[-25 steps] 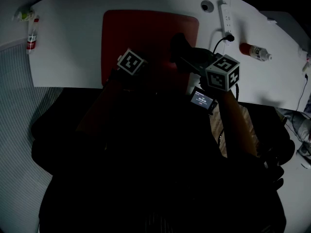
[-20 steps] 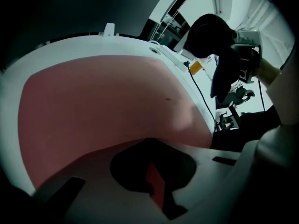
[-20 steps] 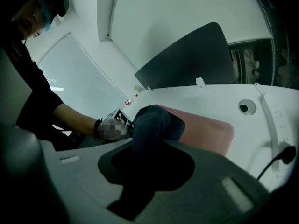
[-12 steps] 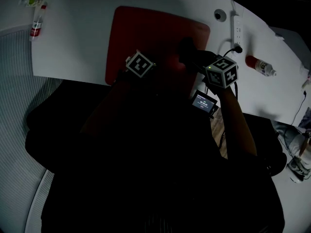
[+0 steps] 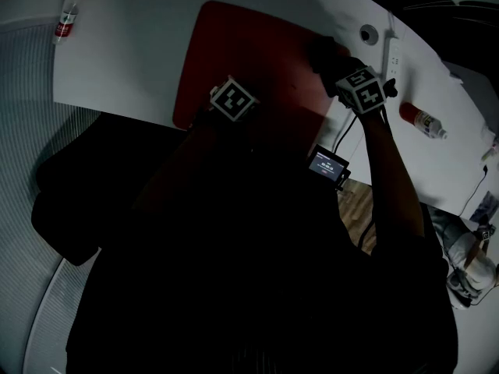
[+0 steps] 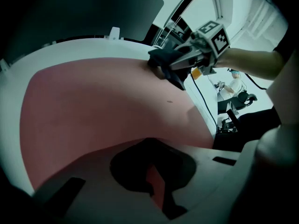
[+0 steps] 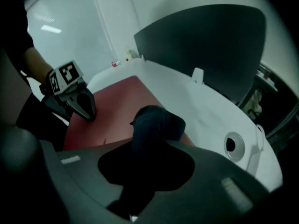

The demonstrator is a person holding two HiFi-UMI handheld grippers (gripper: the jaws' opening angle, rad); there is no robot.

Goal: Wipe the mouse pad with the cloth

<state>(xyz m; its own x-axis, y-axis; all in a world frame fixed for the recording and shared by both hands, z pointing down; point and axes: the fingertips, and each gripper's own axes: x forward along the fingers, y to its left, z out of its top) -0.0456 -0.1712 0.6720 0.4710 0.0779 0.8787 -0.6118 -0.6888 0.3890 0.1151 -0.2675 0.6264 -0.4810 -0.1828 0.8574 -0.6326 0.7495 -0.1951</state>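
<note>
Right jaws clenched on the dark cloth (image 7: 156, 125) — my right gripper (image 5: 337, 70) holds it at the 2 o'clock corner of the red mouse pad (image 5: 242, 45). Left jaws closed, nothing gripped — my left gripper (image 6: 156, 185) sits at the pad's 6 o'clock edge.

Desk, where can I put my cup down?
The white desk left of the red mouse pad is bare, up to the small bottle. Right of the pad it's crowded: power strip, second bottle.
</note>
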